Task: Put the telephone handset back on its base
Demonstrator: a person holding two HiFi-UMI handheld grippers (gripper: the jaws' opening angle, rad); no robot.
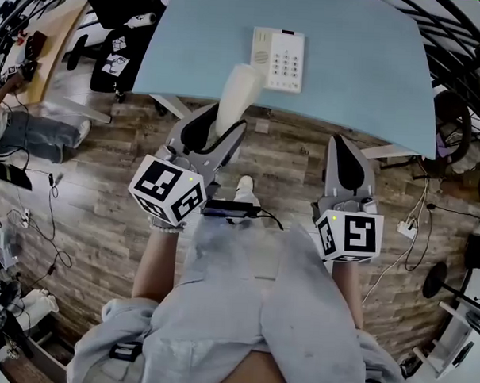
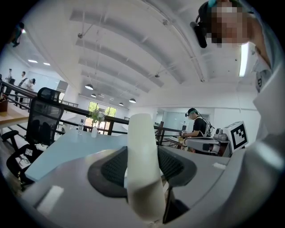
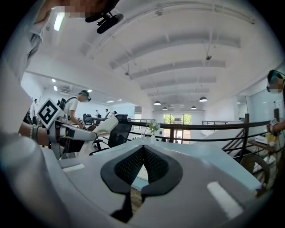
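Note:
My left gripper (image 1: 217, 124) is shut on a cream telephone handset (image 1: 236, 94), which sticks up and forward out of the jaws over the table's near edge. In the left gripper view the handset (image 2: 142, 164) stands upright between the black pads. The white telephone base (image 1: 278, 59) with its dark keypad lies flat on the light blue table (image 1: 365, 65), a little beyond and right of the handset. My right gripper (image 1: 349, 150) is shut with nothing in it, held over the floor in front of the table; its tips (image 3: 142, 149) meet. The handset (image 3: 100, 127) also shows at left there.
Black office chairs (image 1: 111, 50) stand left of the table. Cables and a power strip (image 1: 406, 228) lie on the wooden floor at right. A small vase of flowers (image 2: 95, 120) stands at the table's far end. A railing and other people are beyond.

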